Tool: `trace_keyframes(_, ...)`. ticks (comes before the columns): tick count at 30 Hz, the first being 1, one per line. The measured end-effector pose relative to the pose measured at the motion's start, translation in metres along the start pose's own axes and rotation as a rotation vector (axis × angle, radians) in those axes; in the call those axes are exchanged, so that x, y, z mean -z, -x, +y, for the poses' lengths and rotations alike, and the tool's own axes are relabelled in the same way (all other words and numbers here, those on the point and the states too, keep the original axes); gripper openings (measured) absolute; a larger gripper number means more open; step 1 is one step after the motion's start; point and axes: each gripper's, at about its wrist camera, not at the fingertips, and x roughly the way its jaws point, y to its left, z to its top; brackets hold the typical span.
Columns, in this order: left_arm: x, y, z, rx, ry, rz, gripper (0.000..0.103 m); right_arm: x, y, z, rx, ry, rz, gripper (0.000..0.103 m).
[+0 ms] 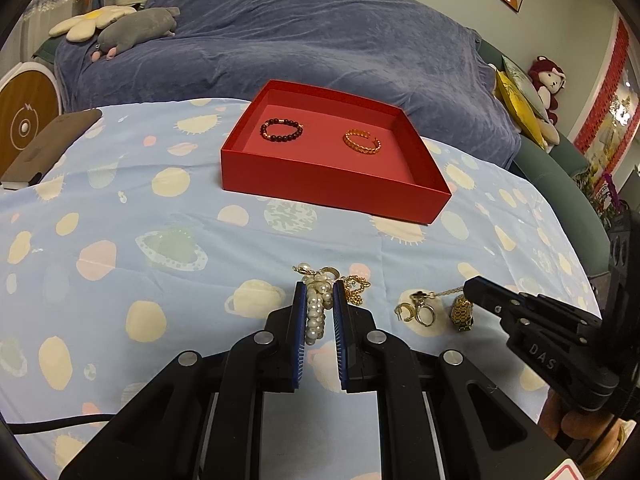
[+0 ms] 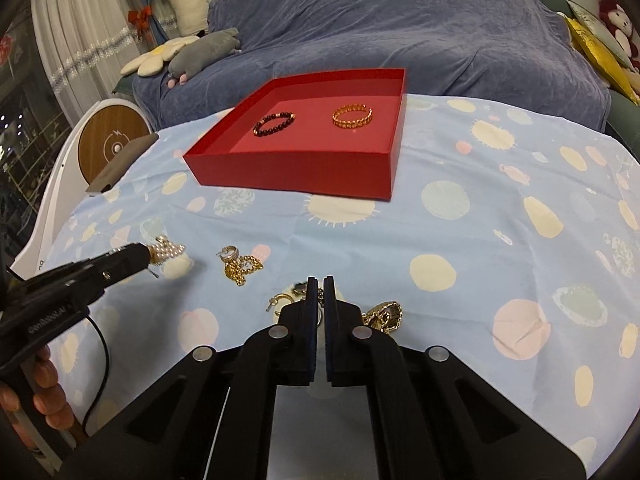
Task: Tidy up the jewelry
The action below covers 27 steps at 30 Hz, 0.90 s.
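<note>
A red box holds a dark bead bracelet and a gold chain bracelet. My left gripper is shut on a pearl bracelet lying on the cloth. My right gripper is shut on a thin chain with a clover pendant. A gold chain, hoop earrings and a gold watch lie nearby.
A blue patterned cloth covers the table. A brown case lies at its left edge. A blue-covered sofa with plush toys stands behind. A black cable runs at the lower left.
</note>
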Motion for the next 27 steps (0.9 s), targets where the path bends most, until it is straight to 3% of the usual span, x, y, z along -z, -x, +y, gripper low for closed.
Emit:
trace_keyframes(19,-0.024,0.022,-0.016,0.031,-0.008,-0.089,0.011,-0.052,0.074,0.006,-0.095,-0.050,-0.224,0.002)
trace_keyframes(27,-0.036,0.027,-0.020,0.038,-0.025,-0.099,0.011,-0.070,0.086,0.009,-0.113,-0.051,-0.254,0.002)
